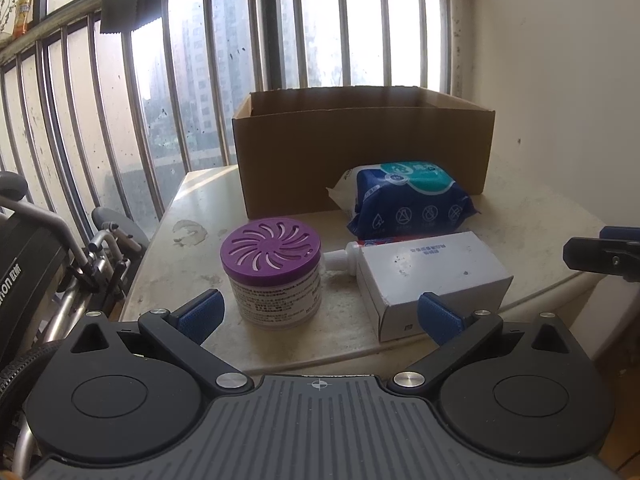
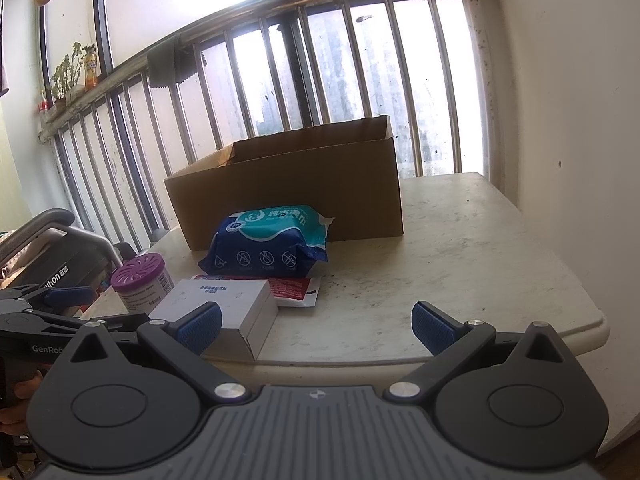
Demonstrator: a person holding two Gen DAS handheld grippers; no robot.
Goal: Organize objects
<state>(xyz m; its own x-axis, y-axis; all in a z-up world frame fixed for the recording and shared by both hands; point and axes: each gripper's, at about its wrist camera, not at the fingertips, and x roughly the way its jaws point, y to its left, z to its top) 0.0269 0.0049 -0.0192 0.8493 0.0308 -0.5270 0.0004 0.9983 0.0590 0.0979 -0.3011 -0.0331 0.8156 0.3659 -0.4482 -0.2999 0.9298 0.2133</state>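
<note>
Left gripper (image 1: pixel 320 316) jaws released, empty; purple-lidded jar (image 1: pixel 272 272) just ahead, white box (image 1: pixel 432 280) beside right jaw. Right gripper (image 2: pixel 318 326) jaws released, empty. Wipes (image 2: pixel 272 242) ahead, against carton (image 2: pixel 296 200) on desk (image 2: pixel 480 260).

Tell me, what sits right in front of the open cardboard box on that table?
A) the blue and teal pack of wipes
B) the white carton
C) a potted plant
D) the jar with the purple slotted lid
A: the pack of wipes lies against the front wall of the cardboard box, while the purple-lidded jar and white carton sit nearer the table's front edge.
</note>
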